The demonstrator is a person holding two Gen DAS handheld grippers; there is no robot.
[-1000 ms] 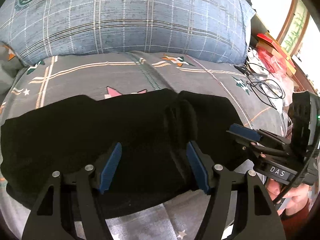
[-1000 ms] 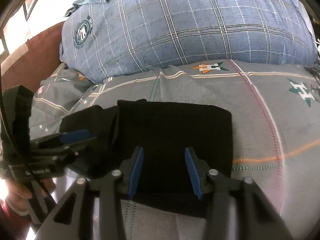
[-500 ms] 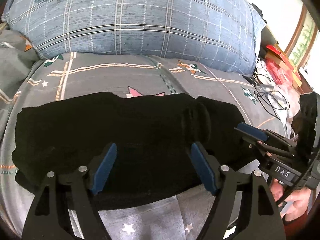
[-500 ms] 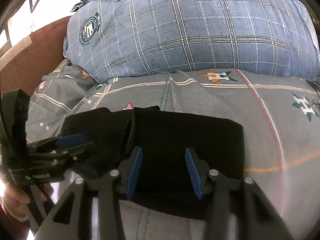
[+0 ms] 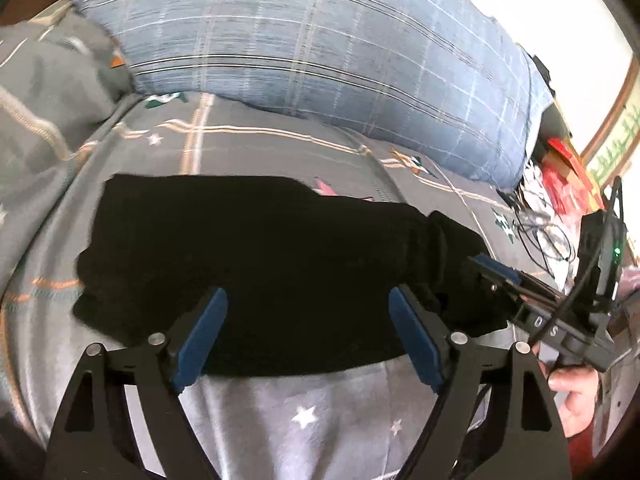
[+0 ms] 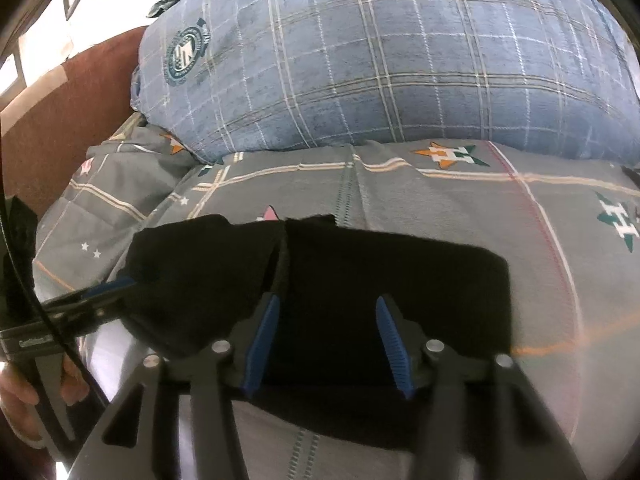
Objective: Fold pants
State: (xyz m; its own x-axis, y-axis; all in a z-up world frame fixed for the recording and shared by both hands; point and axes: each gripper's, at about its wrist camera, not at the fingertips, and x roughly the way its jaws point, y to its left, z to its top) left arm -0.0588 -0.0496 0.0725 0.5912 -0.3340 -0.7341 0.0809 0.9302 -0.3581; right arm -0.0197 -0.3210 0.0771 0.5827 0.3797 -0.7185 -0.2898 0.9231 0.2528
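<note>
Both tongs letting go of the folded pants.
My left tongs [image 5: 308, 336] and right tongs [image 6: 328, 344] have just been opening, holding nothing; the pants [image 5: 256, 256] lie folded on the bed [image 5: 312, 412], so this fold looks finished.

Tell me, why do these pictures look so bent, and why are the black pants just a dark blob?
Left wrist view: fisheye bending, motion blur on the plaid pillow; black pants lack detail. Right wrist view: sharper, window glare top left, pants equally featureless.

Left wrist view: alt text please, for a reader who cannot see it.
Black pants lie folded across a grey patterned bedspread, with the left tongs open above their near edge. The right tongs enter from the right; a blue plaid pillow lies behind.
</note>
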